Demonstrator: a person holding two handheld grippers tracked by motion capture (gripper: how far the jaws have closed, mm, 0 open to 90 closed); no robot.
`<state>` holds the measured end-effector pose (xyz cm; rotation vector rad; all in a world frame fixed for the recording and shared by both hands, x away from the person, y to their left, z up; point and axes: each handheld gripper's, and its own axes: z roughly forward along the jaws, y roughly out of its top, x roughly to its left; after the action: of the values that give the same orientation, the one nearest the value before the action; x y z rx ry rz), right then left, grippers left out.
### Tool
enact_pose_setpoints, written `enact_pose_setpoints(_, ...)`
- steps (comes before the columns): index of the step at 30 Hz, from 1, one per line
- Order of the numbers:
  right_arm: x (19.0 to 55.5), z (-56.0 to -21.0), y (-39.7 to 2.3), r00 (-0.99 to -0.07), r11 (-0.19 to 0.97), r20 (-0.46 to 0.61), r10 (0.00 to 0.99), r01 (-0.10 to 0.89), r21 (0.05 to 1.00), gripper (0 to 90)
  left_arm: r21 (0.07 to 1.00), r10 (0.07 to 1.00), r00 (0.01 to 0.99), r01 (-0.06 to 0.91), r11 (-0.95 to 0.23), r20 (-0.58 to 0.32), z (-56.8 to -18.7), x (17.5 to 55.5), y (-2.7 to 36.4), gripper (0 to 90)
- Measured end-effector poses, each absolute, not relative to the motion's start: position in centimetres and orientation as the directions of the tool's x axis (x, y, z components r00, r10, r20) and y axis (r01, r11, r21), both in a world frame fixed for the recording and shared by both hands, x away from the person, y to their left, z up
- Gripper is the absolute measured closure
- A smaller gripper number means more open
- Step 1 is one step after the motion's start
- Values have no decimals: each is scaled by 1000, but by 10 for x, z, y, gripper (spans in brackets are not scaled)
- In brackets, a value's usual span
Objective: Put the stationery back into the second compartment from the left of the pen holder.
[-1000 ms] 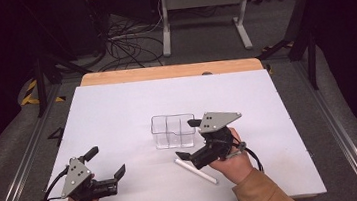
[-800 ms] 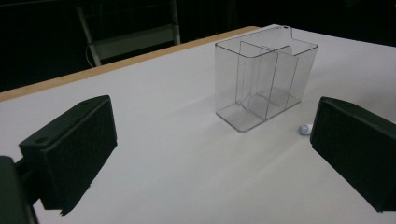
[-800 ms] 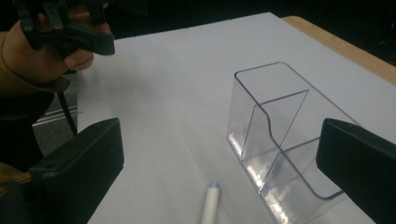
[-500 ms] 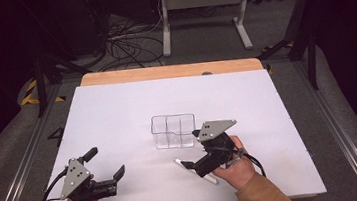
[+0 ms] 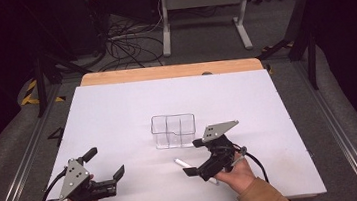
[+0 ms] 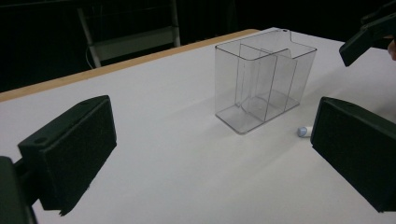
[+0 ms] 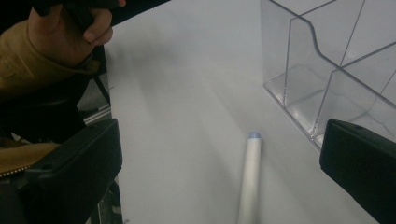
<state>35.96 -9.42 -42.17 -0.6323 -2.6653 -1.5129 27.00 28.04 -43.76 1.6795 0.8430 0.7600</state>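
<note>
black jaws on your right gripper (image 5: 197, 156) are wide open, holding nothing, with the white pen (image 7: 248, 179) lying flat on the table (image 5: 117, 112) between them. the pen sits just beside the clear box (image 5: 173, 130). if you close too high, the round pen could roll away or bump the box. your right hand (image 5: 234, 175) tips the gripper down low. your left gripper (image 5: 105, 163) rests open, well apart.

Black grippers (image 5: 207, 155) with grey triangular plates, black cables, tan sleeves (image 5: 259, 197).
</note>
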Motion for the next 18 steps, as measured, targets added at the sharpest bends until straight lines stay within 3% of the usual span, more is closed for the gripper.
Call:
enact_pose_setpoints(10, 353, -426, -84, -906, 528, 94, 413, 323, 786, 33, 969, 834, 547, 160, -189, 72, -438, 270, 281, 11)
enact_pose_setpoints(18, 349, -431, -66, -865, 621, -36, 501, 330, 711, 173, 967, 833, 549, 165, -193, 72, -438, 270, 280, 11)
